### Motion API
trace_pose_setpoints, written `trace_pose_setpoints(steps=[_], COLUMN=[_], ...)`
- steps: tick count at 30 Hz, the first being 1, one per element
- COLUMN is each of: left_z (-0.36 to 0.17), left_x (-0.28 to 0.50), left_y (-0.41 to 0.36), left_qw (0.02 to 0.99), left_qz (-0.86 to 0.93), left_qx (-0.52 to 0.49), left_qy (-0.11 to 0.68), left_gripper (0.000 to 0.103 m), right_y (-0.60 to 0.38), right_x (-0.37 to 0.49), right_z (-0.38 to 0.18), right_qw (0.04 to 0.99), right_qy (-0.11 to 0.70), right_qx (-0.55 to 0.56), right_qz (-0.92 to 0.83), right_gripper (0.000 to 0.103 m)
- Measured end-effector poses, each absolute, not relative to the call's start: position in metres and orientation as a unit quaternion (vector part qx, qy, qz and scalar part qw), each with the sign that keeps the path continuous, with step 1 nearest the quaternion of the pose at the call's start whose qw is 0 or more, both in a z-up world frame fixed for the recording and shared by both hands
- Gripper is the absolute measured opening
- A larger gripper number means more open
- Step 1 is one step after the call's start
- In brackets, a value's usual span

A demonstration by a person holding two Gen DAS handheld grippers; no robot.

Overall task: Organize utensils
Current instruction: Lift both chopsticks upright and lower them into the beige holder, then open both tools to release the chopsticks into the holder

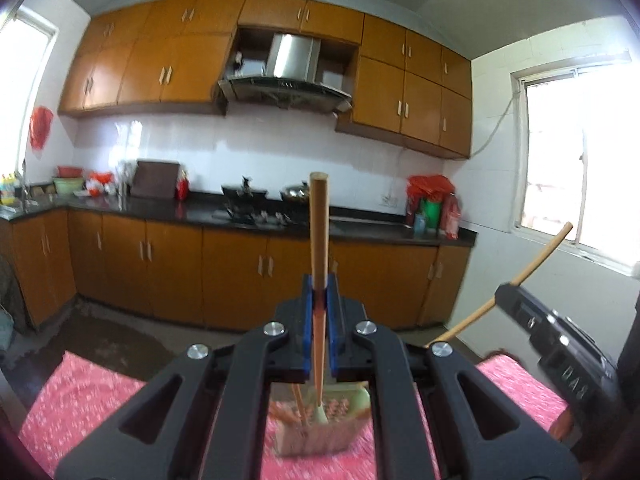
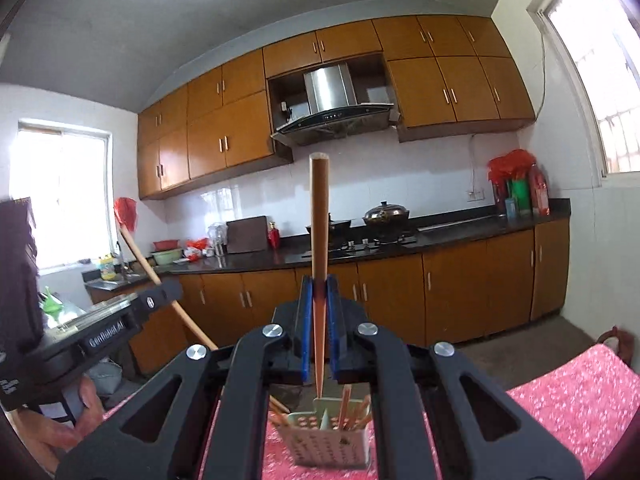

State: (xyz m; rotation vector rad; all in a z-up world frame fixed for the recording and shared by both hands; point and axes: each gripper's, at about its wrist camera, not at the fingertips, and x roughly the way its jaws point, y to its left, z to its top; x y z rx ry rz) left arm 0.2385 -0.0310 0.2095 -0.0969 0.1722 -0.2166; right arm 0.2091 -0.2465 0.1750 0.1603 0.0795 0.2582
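Kitchen behind, pink tablecloth (image 1: pixel 88 392) below.
Both grippers point level above the utensil holder (image 2: pixel 330 436); left gripper (image 1: pixel 319 300) and right gripper (image 2: pixel 319 300) each clamp one chopstick (image 1: pixel 319 232).

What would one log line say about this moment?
left gripper: shut on chopstick | right gripper: shut on chopstick | both above holder | holder on pink cloth

Orange cabinets (image 1: pixel 168 76), a steel range hood (image 1: pixel 290 66) and pots (image 2: pixel 386 213) on a dark counter (image 2: pixel 460 230).
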Motion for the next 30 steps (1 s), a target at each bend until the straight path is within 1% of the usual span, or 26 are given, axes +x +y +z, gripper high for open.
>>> trace_pose_setpoints(steps=[6, 12, 15, 16, 17, 18, 19, 20, 22, 23, 24, 25, 26, 27, 28, 29, 30], left_z=[0.189, 0.153, 0.145, 0.145, 0.145, 0.146, 0.148, 0.15, 0.155, 0.16, 0.163, 0.167, 0.17, 0.172, 0.174, 0.174, 0.174], left_x=[0.274, 0.297, 0.303, 0.303, 0.302, 0.301, 0.3, 0.298, 0.293, 0.288, 0.284, 0.278, 0.272, 0.265, 0.257, 0.247, 0.237], left_y=[-0.038, -0.037, -0.032, -0.029, -0.027, -0.025, -0.023, -0.02, -0.016, -0.013, -0.01, -0.006, -0.003, 0.0, 0.004, 0.009, 0.012], left_qw=[0.987, 0.984, 0.981, 0.981, 0.981, 0.981, 0.982, 0.982, 0.983, 0.984, 0.984, 0.985, 0.986, 0.987, 0.988, 0.989, 0.989], left_qz=[-0.105, -0.106, -0.106, -0.105, -0.105, -0.103, -0.102, -0.101, -0.099, -0.097, -0.096, -0.092, -0.088, -0.084, -0.079, -0.073, -0.066], left_qx=[-0.059, -0.057, -0.065, -0.068, -0.07, -0.072, -0.074, -0.077, -0.079, -0.081, -0.082, -0.082, -0.08, -0.077, -0.074, -0.069, -0.061], left_qy=[0.103, 0.134, 0.146, 0.147, 0.147, 0.146, 0.144, 0.141, 0.135, 0.129, 0.125, 0.121, 0.118, 0.115, 0.112, 0.112, 0.113], left_gripper=[0.008, 0.008, 0.008, 0.011, 0.013, 0.02, 0.027, 0.029, 0.035, 0.036, 0.04, 0.045, 0.048, 0.052, 0.055, 0.06, 0.066], right_y=[-0.24, -0.232, -0.231, -0.233, -0.23, -0.231, -0.232, -0.234, -0.235, -0.236, -0.238, -0.241, -0.242, -0.244, -0.246, -0.248, -0.249], right_x=[0.249, 0.258, 0.258, 0.257, 0.256, 0.256, 0.255, 0.253, 0.249, 0.246, 0.241, 0.234, 0.226, 0.219, 0.209, 0.198, 0.187], right_z=[0.147, 0.13, 0.129, 0.129, 0.13, 0.131, 0.132, 0.135, 0.14, 0.143, 0.146, 0.151, 0.152, 0.155, 0.156, 0.156, 0.154], right_qw=[0.987, 0.984, 0.983, 0.983, 0.983, 0.983, 0.983, 0.984, 0.984, 0.985, 0.986, 0.987, 0.987, 0.988, 0.989, 0.99, 0.991], right_qy=[0.095, 0.129, 0.135, 0.137, 0.137, 0.136, 0.135, 0.132, 0.126, 0.121, 0.116, 0.109, 0.104, 0.099, 0.094, 0.09, 0.089], right_qx=[0.06, 0.052, 0.051, 0.051, 0.052, 0.054, 0.057, 0.06, 0.061, 0.062, 0.063, 0.063, 0.064, 0.063, 0.06, 0.056, 0.051], right_qz=[0.114, 0.112, 0.11, 0.111, 0.11, 0.109, 0.108, 0.108, 0.107, 0.106, 0.105, 0.104, 0.102, 0.1, 0.097, 0.093, 0.09], right_gripper=[0.008, 0.008, 0.009, 0.01, 0.014, 0.018, 0.025, 0.027, 0.027, 0.028, 0.029, 0.035, 0.041, 0.044, 0.05, 0.057, 0.061])
